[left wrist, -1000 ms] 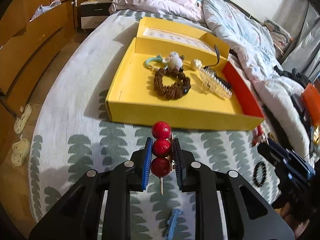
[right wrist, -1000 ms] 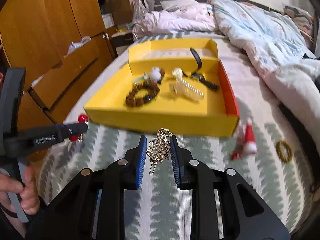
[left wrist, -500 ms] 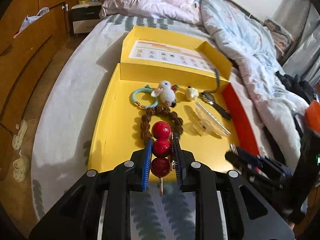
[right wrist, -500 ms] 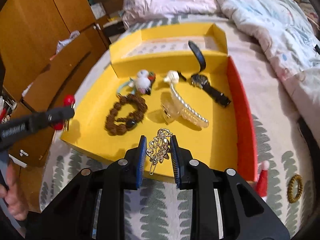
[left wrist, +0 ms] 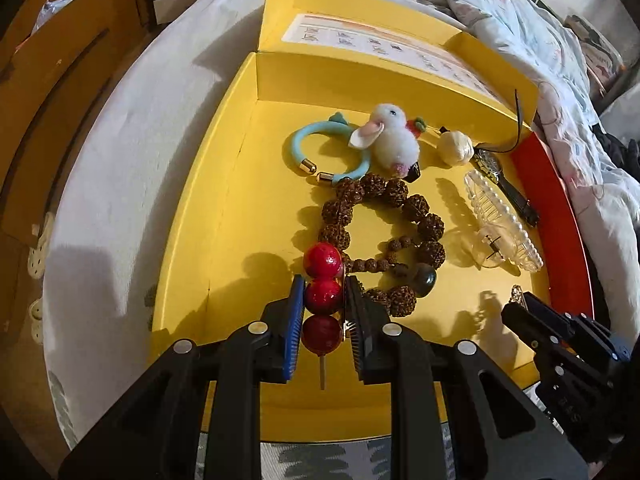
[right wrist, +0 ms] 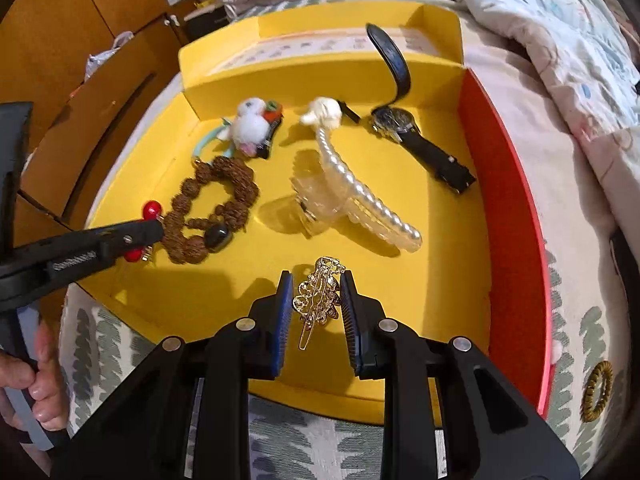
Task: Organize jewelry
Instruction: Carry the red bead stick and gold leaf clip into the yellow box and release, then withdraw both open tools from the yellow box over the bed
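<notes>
Your left gripper (left wrist: pixel 322 312) is clenched on the red bead hairpin (left wrist: pixel 322 294), held above the yellow box (left wrist: pixel 224 184) beside the brown bead bracelet (left wrist: pixel 384 236). Your right gripper (right wrist: pixel 316 304) grasps the gold hair clip (right wrist: pixel 318 296) over the box's near floor.

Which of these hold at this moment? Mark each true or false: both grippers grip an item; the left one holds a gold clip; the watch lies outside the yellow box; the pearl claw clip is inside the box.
1. Both grippers grip an item. True: the left gripper and the right gripper are each shut on something.
2. The left one holds a gold clip. False: it holds the red bead pin; the gold hair clip is in the right.
3. The watch lies outside the yellow box. False: it lies inside, near the red wall.
4. The pearl claw clip is inside the box. True.
</notes>
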A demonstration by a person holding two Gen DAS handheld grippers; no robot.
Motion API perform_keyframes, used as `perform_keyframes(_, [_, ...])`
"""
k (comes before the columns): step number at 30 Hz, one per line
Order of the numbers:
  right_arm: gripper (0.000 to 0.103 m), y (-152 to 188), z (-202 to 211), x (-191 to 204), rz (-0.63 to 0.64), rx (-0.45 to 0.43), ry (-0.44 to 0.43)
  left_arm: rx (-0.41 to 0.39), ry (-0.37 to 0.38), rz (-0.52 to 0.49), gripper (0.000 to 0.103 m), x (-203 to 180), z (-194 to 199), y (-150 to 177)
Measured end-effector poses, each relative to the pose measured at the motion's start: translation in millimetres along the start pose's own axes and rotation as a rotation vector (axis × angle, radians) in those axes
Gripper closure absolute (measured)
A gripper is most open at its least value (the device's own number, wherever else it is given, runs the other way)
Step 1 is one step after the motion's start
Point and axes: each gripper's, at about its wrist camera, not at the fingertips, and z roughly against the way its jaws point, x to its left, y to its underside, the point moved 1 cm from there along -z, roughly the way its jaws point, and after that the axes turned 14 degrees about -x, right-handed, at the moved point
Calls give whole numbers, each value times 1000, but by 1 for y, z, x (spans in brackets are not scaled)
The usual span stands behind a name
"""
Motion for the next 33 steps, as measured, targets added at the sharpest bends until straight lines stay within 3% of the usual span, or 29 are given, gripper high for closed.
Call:
perform_keyframes(11, [78,1,-6,-7,-10,6,14,-20,-10,28,81,11,5,4])
perform_keyframes(17, [78,-1,-7,-9,-1,-6,34,21,-18,26,81,9,-11,9])
perform_keyframes(28, [76,-9,-17,-5,7,-12,14,28,75,53,79,3,-22,3])
perform_keyframes(30, [75,-9,-17,-5,10,-12,11,27,75,51,72,4,-21,3])
perform_keyframes(31, [75,-9,-16,-5,9,-13,8,21,59,47,58,4,-19,3])
perform_keyframes(32, [75,-9,-16,-6,8,-12,5,15,56,47,51,4,-18,3])
perform_keyframes(33, [74,-9,-16,-6,9,-10,4,7,75,56,49,4,-16,3])
